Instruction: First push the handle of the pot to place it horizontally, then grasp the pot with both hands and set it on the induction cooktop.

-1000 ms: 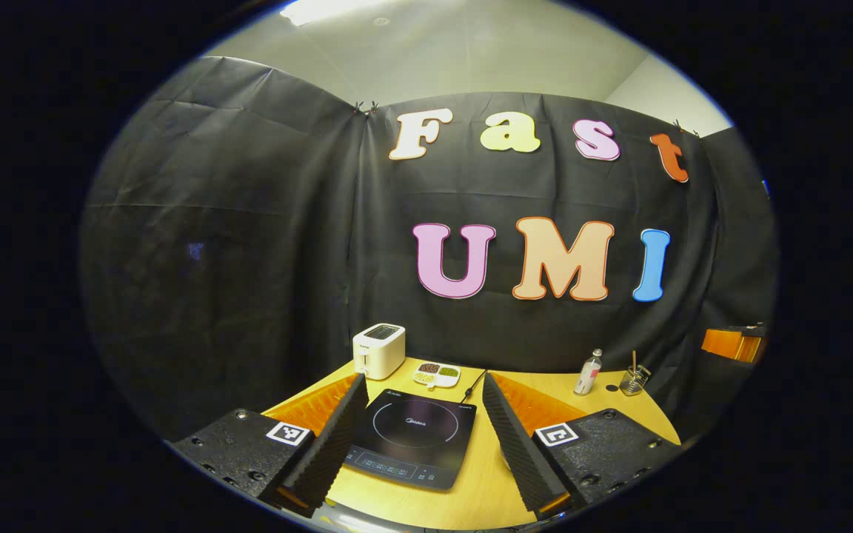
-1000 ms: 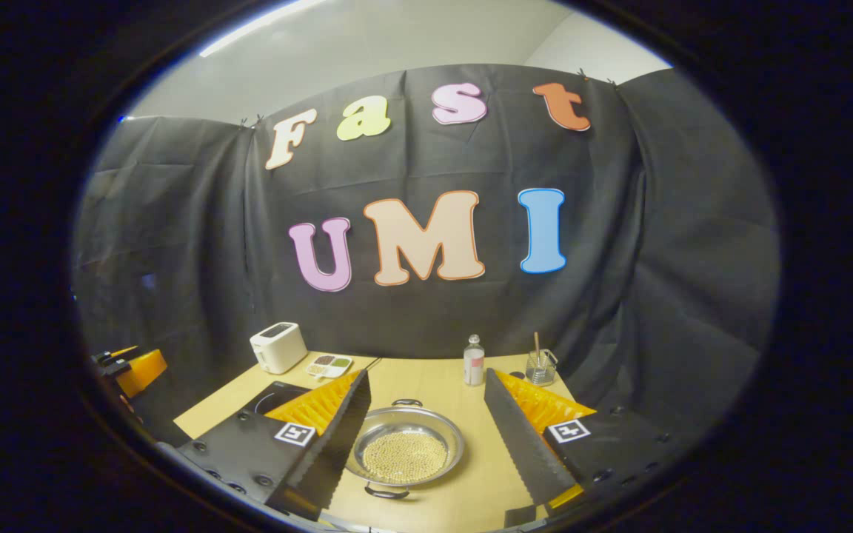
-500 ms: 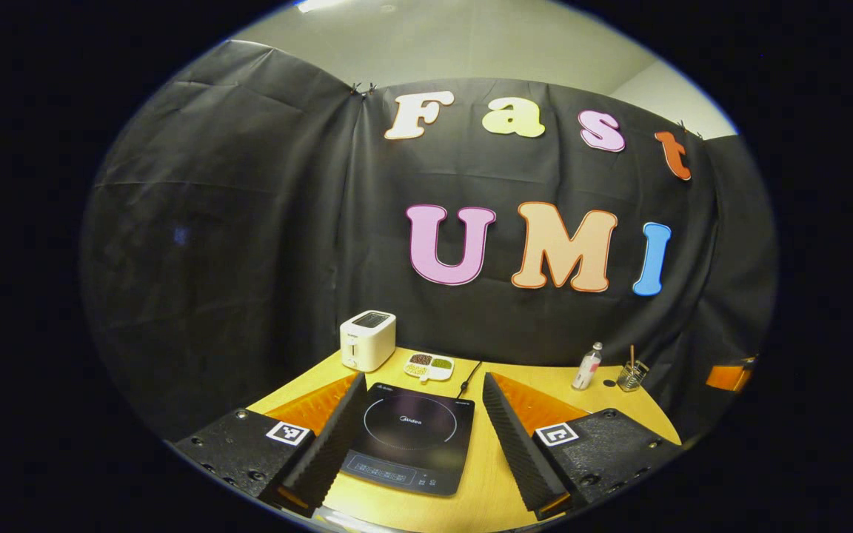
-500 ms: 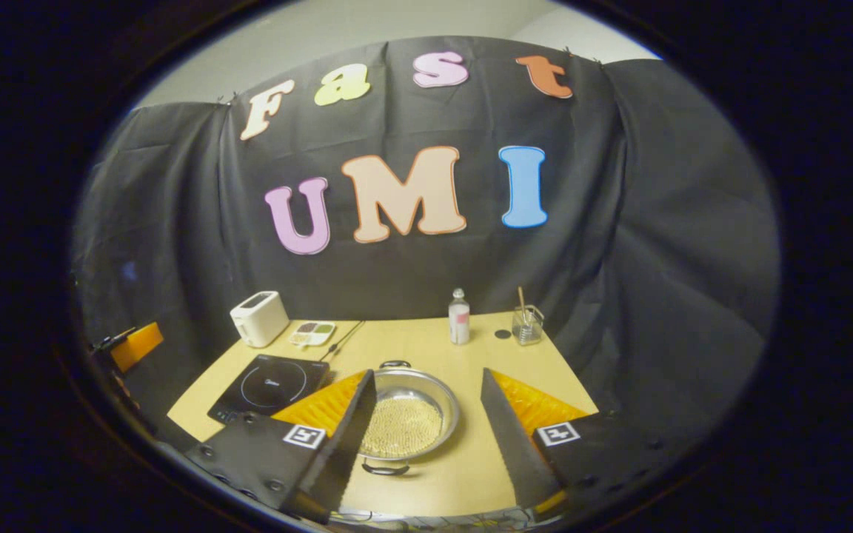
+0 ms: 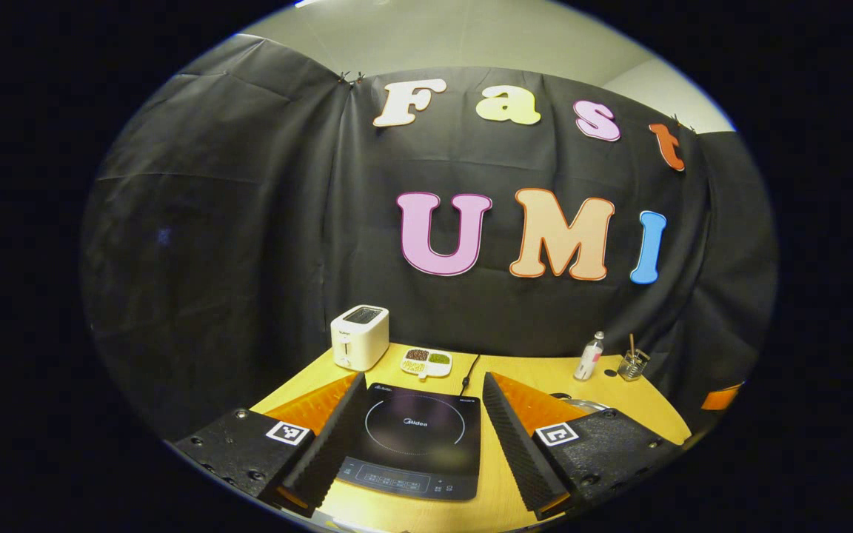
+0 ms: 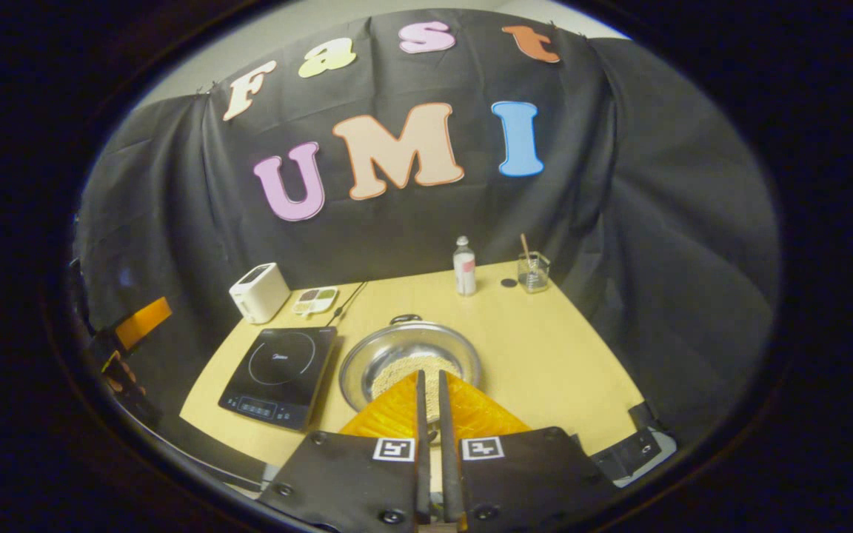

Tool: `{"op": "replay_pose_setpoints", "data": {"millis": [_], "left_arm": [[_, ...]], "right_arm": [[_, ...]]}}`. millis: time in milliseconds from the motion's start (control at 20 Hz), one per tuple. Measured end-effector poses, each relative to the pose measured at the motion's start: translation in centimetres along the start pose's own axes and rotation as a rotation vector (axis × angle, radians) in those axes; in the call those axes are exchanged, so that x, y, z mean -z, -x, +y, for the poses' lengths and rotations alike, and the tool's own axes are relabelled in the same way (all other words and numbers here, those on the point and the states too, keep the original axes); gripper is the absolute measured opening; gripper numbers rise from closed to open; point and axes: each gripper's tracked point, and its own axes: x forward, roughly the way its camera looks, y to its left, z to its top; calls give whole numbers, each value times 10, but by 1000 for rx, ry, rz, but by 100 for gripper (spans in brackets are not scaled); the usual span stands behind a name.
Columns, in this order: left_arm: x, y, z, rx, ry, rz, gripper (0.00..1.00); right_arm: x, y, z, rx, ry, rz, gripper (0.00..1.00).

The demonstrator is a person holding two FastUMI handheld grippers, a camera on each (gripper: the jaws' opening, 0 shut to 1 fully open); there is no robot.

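A steel pot [image 6: 397, 354] with pale grains in it stands mid-table, one loop handle [image 6: 406, 319] on its far side. The near side is hidden behind my right gripper [image 6: 429, 376], which is shut with nothing seen between its fingers and hangs over the pot's near rim. To the left of the pot lies the black induction cooktop [image 6: 280, 366]. My left gripper [image 5: 423, 379] is open above the table, and the cooktop [image 5: 415, 437] shows between its fingers. A sliver of the pot's rim [image 5: 583, 404] peeks over the left gripper's right finger.
A white toaster [image 6: 258, 292] and a divided snack dish [image 6: 314, 301] sit at the back left. A small bottle [image 6: 463, 265] and a glass with a stick [image 6: 534, 272] stand at the back right. A hand [image 6: 119, 374] holds the left gripper at the left edge.
My right gripper has gone from open to shut, and its view has risen and tilted down over the pot. The left gripper has shifted slightly and stays open.
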Motion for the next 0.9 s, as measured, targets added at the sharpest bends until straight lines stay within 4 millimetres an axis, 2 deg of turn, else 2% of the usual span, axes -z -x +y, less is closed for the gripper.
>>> {"op": "replay_pose_setpoints", "data": {"millis": [50, 100, 150, 450, 750, 800, 900], "left_arm": [[2, -1, 2, 1, -6, 6, 95], [4, 0, 4, 2, -12, 12, 95], [5, 1, 7, 2, -15, 17, 95], [19, 5, 19, -11, 5, 51, 95], [24, 11, 47, -82, -23, 58, 95], [25, 13, 51, -92, -24, 58, 99], [28, 14, 56, -104, -15, 62, 99]], "right_arm": [[11, -5, 9, -18, 4, 32, 0], [23, -10, 16, -33, 15, 66, 0], [35, -15, 24, -48, 30, 98, 9], [98, -45, 69, -152, 62, 315, 9], [138, -68, 91, -215, -7, 466, 9], [144, -70, 95, -224, -33, 486, 9], [158, -79, 98, -228, -72, 529, 9]]}}
